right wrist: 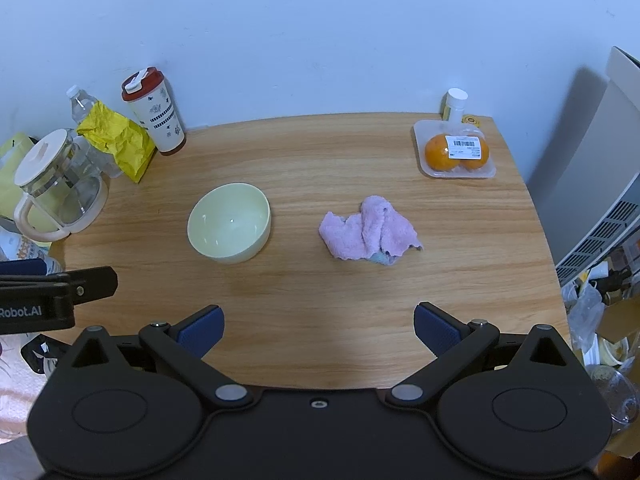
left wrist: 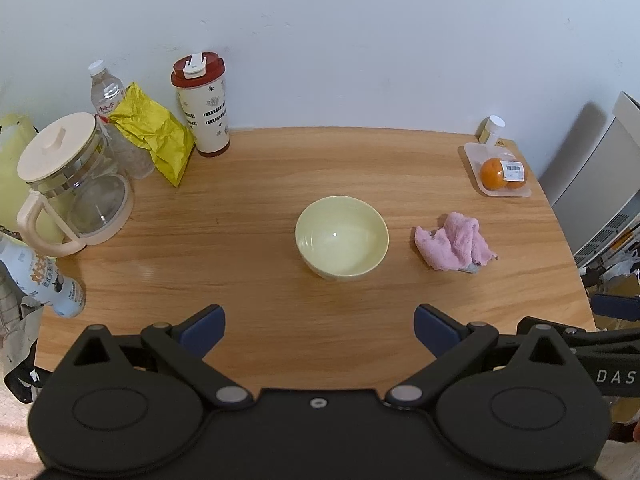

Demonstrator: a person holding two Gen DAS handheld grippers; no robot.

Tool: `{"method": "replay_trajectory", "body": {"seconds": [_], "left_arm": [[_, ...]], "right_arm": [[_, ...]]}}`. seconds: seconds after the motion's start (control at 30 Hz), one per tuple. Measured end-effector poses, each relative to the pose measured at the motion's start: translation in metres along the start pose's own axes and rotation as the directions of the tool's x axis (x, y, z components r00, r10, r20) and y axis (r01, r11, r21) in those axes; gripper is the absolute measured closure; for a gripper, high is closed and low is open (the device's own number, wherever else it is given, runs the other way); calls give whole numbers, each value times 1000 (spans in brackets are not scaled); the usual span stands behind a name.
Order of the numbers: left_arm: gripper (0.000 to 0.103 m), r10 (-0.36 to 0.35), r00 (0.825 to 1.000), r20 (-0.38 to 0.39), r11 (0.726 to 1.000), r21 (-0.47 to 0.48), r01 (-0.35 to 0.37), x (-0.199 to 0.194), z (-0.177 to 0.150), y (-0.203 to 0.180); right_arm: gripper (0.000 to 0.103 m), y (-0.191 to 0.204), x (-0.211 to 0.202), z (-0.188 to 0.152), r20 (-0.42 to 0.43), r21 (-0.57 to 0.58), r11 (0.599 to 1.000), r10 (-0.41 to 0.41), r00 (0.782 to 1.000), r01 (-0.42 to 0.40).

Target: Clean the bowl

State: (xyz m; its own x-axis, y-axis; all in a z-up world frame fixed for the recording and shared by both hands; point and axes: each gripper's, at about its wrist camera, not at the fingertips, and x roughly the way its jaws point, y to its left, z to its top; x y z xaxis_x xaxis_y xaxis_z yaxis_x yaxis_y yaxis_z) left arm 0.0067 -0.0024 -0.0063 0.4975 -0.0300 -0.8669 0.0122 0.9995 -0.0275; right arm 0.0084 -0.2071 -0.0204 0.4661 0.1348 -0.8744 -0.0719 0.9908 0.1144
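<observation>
On the far left of the wooden counter (left wrist: pixel 260 168) stands a glass jug (left wrist: pixel 70 184) with a cream lid. Behind it is a water bottle (left wrist: pixel 105 94), then a crinkled yellow bag (left wrist: pixel 158 132), then a tall cup (left wrist: pixel 202 106) with a red lid. The pale yellow bowl (left wrist: pixel 342 238) sits upright in the middle of the counter, and nothing is inside it. Just to its right lies a crumpled pink cloth (left wrist: pixel 454 246), not touching it. At the far right corner is a tray of oranges (right wrist: pixel 456 152) with a small white-capped bottle (right wrist: pixel 454 106) behind it. The left tool (left wrist: pixel 319 334) hangs over the near edge with its fingers wide apart, holding nothing. The right tool (right wrist: pixel 319 330) is spread wide too, with nothing in it.
</observation>
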Motion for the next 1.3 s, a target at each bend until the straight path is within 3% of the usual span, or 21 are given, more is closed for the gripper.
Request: {"method": "replay_trajectory", "body": {"seconds": [1.3], "left_arm": [[1,-2,1000,-18,1000,-10,2,7,1,0]], "right_arm": [[0,4,6,1,-11,-6,1000,-3,1000,3]]}}
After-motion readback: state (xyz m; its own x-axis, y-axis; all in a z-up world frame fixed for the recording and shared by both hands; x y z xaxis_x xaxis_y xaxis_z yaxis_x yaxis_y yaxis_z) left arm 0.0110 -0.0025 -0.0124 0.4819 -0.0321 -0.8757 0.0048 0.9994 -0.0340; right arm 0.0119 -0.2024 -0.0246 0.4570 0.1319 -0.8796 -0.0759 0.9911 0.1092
